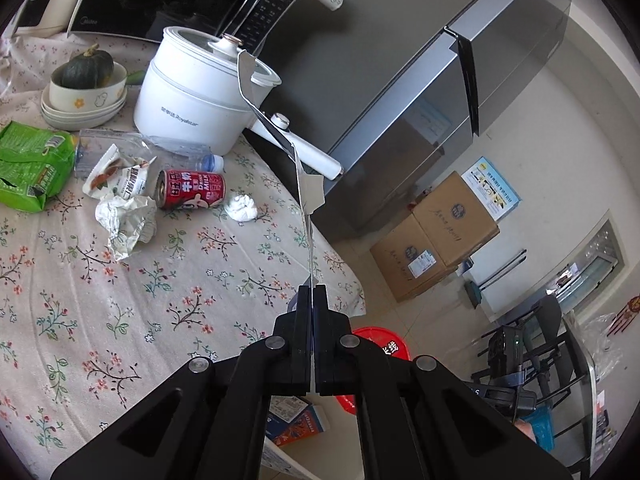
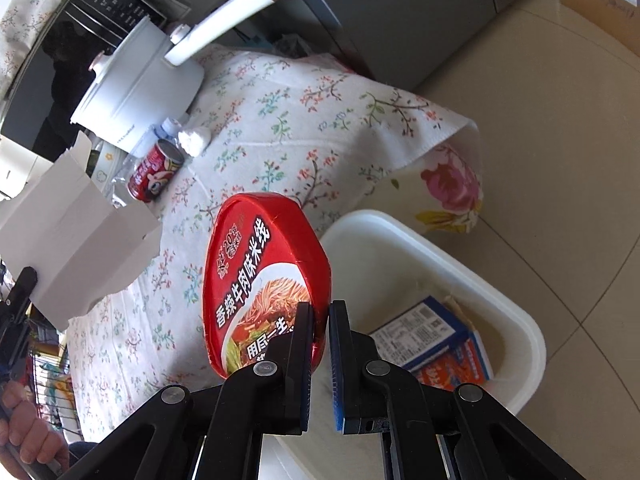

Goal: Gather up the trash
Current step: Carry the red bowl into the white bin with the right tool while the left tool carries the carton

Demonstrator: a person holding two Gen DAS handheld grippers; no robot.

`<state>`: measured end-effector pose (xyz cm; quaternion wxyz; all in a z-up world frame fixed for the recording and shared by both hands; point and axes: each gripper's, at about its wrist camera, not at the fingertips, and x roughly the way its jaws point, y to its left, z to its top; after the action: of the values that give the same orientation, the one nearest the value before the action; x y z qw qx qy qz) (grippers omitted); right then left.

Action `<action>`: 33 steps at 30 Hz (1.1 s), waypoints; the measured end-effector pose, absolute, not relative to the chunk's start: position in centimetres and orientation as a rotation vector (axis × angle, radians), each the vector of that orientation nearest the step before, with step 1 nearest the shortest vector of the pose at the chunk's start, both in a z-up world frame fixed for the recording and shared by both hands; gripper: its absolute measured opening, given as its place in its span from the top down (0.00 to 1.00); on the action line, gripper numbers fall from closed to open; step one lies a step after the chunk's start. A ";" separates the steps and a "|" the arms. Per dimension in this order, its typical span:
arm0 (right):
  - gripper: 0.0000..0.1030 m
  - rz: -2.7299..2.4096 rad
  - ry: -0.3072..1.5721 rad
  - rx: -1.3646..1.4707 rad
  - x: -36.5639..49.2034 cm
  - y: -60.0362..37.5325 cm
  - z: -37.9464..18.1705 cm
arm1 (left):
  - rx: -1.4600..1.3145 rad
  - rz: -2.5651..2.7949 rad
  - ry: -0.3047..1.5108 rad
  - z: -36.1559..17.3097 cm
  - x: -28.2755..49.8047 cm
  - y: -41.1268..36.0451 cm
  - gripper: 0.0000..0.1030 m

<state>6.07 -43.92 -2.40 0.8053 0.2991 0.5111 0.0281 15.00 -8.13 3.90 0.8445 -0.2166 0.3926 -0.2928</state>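
Observation:
My left gripper (image 1: 311, 294) is shut on a flattened grey cardboard box (image 1: 308, 196), seen edge-on above the table edge; the same box (image 2: 76, 236) shows at the left of the right wrist view. My right gripper (image 2: 320, 316) is shut on the rim of a red instant noodle bowl (image 2: 264, 276), held beside the table above the white bin (image 2: 460, 264). The bin holds a blue and red carton (image 2: 436, 340). On the floral tablecloth (image 1: 160, 300) lie a red milk can (image 1: 192, 190), crumpled paper (image 1: 126, 220), a white tissue ball (image 1: 242, 207), a torn wrapper (image 1: 116, 178), a green packet (image 1: 32, 166) and a crushed plastic bottle (image 1: 160, 152).
A white electric pot (image 1: 200, 96) with a long handle stands at the table's back, beside stacked bowls with a squash (image 1: 86, 88) and a microwave (image 1: 180, 0). A grey fridge (image 1: 400, 92) stands right of the table. Cardboard boxes (image 1: 436, 236) sit on the floor.

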 end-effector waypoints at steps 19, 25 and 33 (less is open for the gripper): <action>0.58 -0.005 1.229 0.646 6.4 -43.7 -5.8 | -0.354 -0.781 0.868 3.3 13.4 -12.3 1.00; 0.57 -0.046 1.194 0.723 6.4 -45.2 -5.8 | -0.322 -0.858 0.985 0.9 12.5 -15.6 1.00; 0.56 -0.077 1.172 0.779 6.4 -46.1 -5.8 | -0.133 -0.883 1.014 -1.0 10.1 -19.8 1.00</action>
<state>6.39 -46.13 -5.82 0.7617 0.3582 0.5387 -0.0355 10.11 -19.77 -1.05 0.7804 -0.0616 0.4693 -0.4086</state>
